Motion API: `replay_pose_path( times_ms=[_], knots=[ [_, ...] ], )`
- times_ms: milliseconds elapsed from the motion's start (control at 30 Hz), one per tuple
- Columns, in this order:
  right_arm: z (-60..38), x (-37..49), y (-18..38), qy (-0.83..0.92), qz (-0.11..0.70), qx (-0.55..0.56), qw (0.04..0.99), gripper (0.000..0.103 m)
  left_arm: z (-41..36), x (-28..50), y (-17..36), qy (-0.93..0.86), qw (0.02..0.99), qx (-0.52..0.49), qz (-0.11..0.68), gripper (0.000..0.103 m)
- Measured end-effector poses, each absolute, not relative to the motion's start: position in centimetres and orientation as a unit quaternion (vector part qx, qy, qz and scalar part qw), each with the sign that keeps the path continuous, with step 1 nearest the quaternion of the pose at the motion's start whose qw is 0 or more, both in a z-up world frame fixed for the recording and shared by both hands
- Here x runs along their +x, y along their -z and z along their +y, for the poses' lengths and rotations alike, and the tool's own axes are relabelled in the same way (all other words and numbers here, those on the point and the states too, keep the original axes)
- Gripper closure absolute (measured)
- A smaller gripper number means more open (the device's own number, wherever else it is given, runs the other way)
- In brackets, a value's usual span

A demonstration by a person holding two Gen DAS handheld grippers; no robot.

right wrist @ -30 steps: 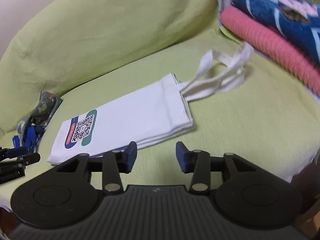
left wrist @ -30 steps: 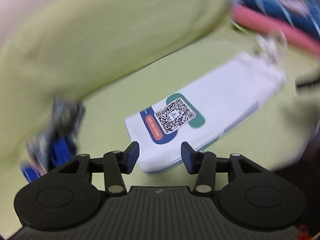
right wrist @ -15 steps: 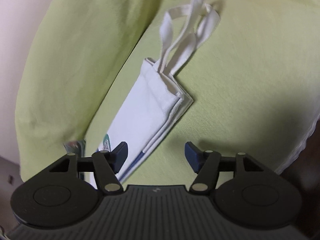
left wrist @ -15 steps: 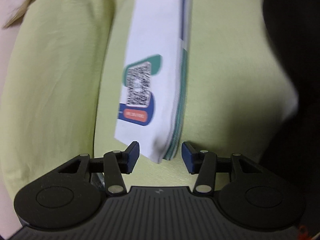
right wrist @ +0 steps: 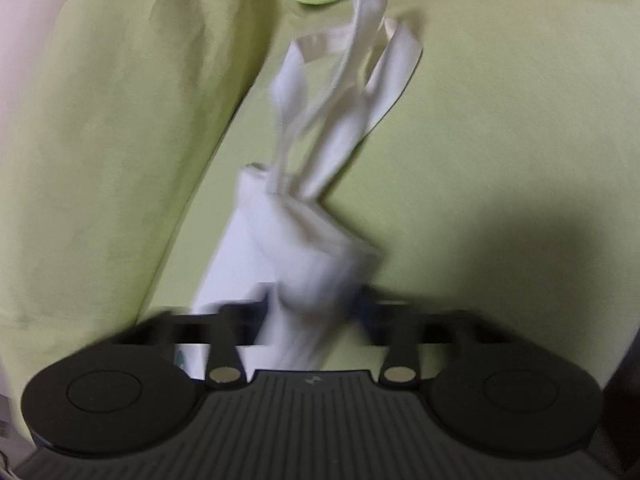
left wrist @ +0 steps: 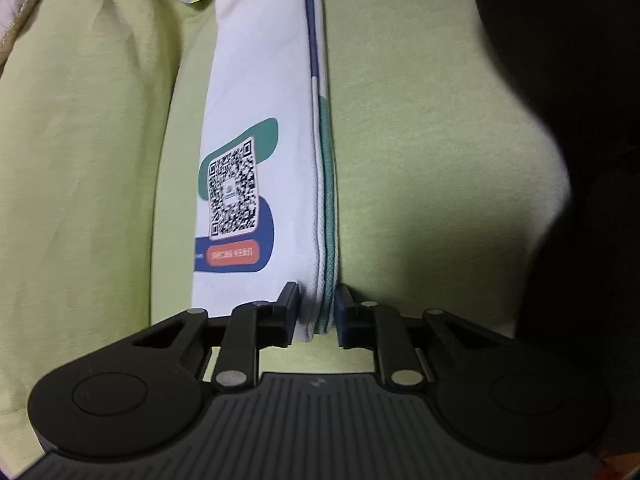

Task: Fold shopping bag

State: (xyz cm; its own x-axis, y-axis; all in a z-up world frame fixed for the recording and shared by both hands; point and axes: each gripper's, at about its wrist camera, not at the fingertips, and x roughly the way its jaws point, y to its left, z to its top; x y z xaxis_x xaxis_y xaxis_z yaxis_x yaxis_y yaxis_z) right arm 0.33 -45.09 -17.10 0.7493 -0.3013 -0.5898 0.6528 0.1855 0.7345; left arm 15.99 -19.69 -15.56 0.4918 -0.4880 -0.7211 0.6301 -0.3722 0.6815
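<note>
Left wrist: bag (left wrist: pixel 264 100) corner between tongs (left wrist: pixel 316 314).

Black ribbed gripper (left wrist: pixel 316 316), blue fingertips (left wrist: pixel 343 304)

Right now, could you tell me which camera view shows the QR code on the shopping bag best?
The left wrist view: the QR code lies sharp and unobstructed on the shopping bag. The right wrist view shows only the blurred handle end, no code.
</note>
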Motion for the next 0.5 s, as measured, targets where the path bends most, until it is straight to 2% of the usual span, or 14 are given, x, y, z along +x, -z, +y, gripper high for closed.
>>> replay_pose_path(
  times_ms=[133, 233, 467, 500],
  knots=[
    [-47.6, 1.7, 15.9, 0.327, 0.171, 0.503, 0.781, 0.084, -21.7, 16.0, 13.7, 0.554, 0.567, 0.604, 0.089, 0.084],
    [-51.2, 3.8, 13.9, 0.34, 0.187, 0.424, 0.818, 0.086, -24.9, 14.5, 13.2, 0.606, 0.561, 0.556, 0.095, 0.083],
    [-61.6, 10.1, 11.7, 0.367, 0.254, 0.263, 0.855, 0.085, -34.2, 10.3, 13.4, 0.662, 0.602, 0.43, 0.119, 0.082],
    [-62.6, 10.7, 11.9, 0.367, 0.267, 0.254, 0.854, 0.084, -34.5, 9.8, 13.2, 0.664, 0.605, 0.422, 0.121, 0.078]
  ],
)
